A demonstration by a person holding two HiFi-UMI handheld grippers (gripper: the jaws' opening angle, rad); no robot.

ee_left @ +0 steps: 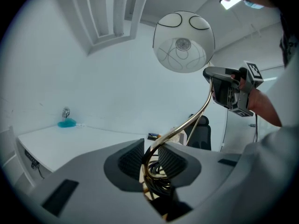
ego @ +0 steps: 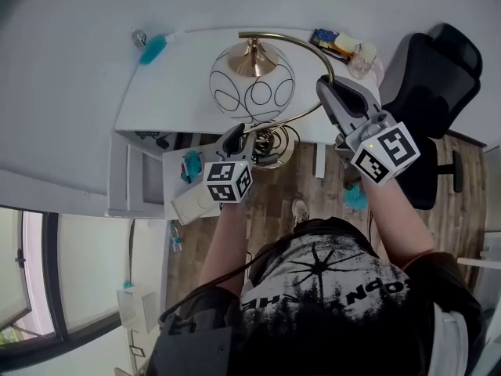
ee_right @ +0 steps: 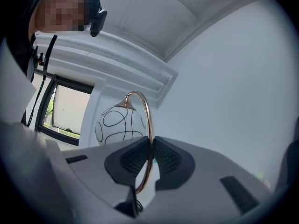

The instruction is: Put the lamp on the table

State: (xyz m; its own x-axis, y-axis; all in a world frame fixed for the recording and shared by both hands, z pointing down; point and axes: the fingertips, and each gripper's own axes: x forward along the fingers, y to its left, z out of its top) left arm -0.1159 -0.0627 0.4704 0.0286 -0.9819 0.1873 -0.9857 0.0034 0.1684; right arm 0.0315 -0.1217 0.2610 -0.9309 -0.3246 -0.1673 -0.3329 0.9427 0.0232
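Lamp (ego: 252, 81) is in the air, held by both claws. Its globe shade is over the white table (ego: 172, 100); its coiled base is at the table's near edge and doesn't look seated.

Left gripper (ego: 235, 142) clamps the brass wire at the base coil. Right gripper (ego: 335, 92) is pinched narrow on the arched stem higher up.

My read on the step: carry and position, placement not done.

Next move calls for bringing the base fully over bare tabletop, hands in sync so the stem doesn't twist. Then lower until the base sits flat and release.

Avoid the clutter (ego: 344, 44) at the far right corner and the blue duster (ego: 153, 48). The shade looks top-heavy, so it could tip if the base lands on the edge.
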